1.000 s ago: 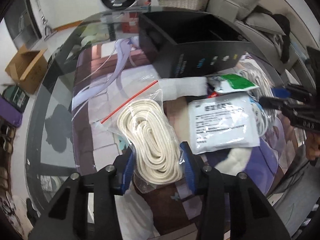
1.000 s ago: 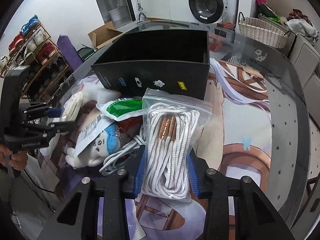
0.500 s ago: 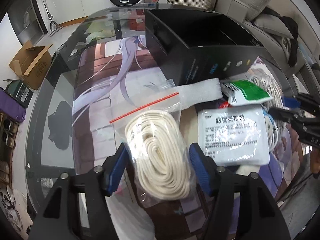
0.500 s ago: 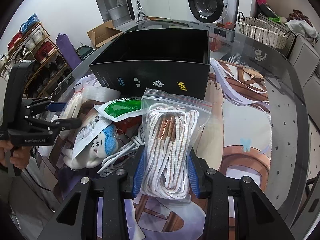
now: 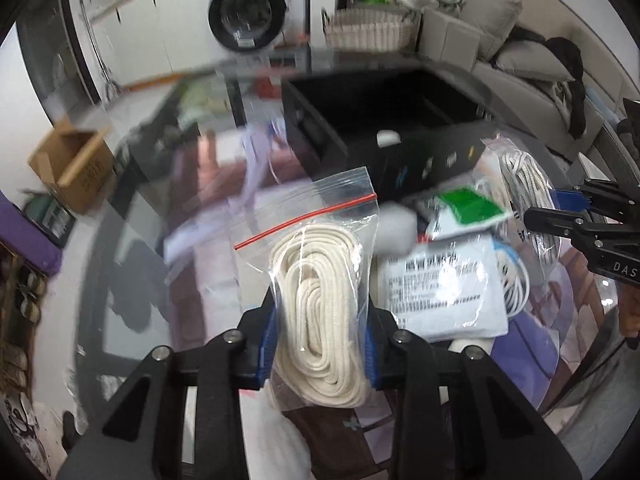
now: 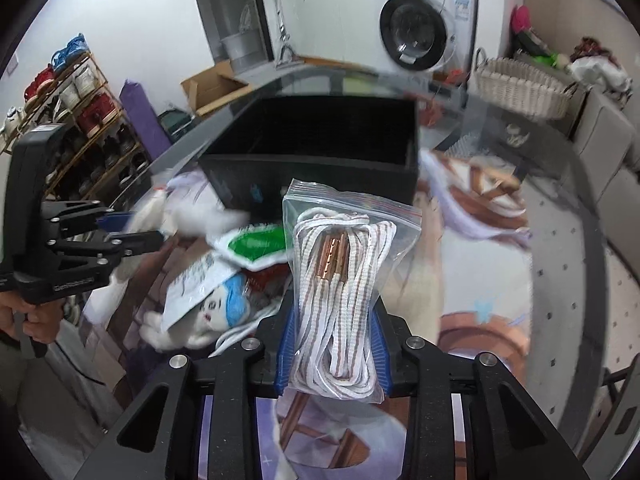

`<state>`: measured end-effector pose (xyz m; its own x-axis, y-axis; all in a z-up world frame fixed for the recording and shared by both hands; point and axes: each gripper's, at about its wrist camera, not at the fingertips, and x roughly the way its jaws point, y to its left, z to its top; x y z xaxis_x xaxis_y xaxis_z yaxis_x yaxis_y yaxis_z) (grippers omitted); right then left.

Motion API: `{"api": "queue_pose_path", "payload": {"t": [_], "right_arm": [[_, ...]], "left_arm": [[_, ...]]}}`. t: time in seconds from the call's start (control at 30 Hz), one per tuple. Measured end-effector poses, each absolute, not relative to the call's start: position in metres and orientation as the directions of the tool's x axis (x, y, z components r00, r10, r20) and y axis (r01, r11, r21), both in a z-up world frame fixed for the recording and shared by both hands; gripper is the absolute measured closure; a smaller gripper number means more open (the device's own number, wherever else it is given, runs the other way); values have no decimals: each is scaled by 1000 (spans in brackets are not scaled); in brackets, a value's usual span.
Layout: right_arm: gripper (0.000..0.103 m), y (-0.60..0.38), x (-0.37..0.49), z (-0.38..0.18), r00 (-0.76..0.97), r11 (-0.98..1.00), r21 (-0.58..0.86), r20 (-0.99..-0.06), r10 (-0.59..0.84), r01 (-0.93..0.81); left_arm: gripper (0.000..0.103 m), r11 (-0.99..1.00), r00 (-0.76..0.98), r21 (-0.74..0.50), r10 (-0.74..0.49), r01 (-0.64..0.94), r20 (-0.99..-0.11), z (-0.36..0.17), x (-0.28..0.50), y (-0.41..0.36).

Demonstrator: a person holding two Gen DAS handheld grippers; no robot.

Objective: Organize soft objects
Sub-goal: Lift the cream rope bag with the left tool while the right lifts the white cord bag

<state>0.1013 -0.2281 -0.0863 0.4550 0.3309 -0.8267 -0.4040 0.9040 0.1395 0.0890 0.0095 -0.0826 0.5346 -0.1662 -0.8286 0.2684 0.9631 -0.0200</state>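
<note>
My left gripper (image 5: 320,344) is shut on a clear zip bag of cream rope (image 5: 320,312) and holds it lifted above the table. My right gripper (image 6: 334,348) is shut on a clear zip bag of white cord with copper tips (image 6: 340,284), also lifted. The open black box (image 5: 384,120) stands ahead in the left wrist view and straight ahead in the right wrist view (image 6: 316,144). The right gripper shows at the right edge of the left wrist view (image 5: 560,216); the left gripper shows at the left of the right wrist view (image 6: 132,236).
On the table before the box lie a green-and-white packet (image 6: 256,246), a white labelled pouch (image 5: 444,292), a white plush toy with blue (image 6: 208,312) and loose white cable (image 5: 520,176). A wicker basket (image 6: 520,88) and a washing machine (image 6: 420,28) stand behind.
Both grippers have risen with their bags, which now hang clear of the table. The left gripper closed tighter on the rope bag and both views tilted up toward the box.
</note>
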Motion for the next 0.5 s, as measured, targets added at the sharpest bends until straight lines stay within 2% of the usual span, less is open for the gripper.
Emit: {"api": "queue_pose_path", "payload": {"t": [0.17, 0.3, 0.5], "right_arm": [[70, -226, 88, -58, 575, 904, 105, -739, 350, -416], [70, -223, 65, -22, 708, 883, 85, -564, 425, -462], [70, -226, 24, 7, 826, 867, 41, -288, 485, -496]], "left_arm": [[70, 963, 695, 11, -186, 268, -695, -44, 72, 9], [70, 972, 833, 58, -164, 228, -529, -18, 54, 9], [70, 981, 921, 71, -142, 179, -363, -7, 27, 19]]}}
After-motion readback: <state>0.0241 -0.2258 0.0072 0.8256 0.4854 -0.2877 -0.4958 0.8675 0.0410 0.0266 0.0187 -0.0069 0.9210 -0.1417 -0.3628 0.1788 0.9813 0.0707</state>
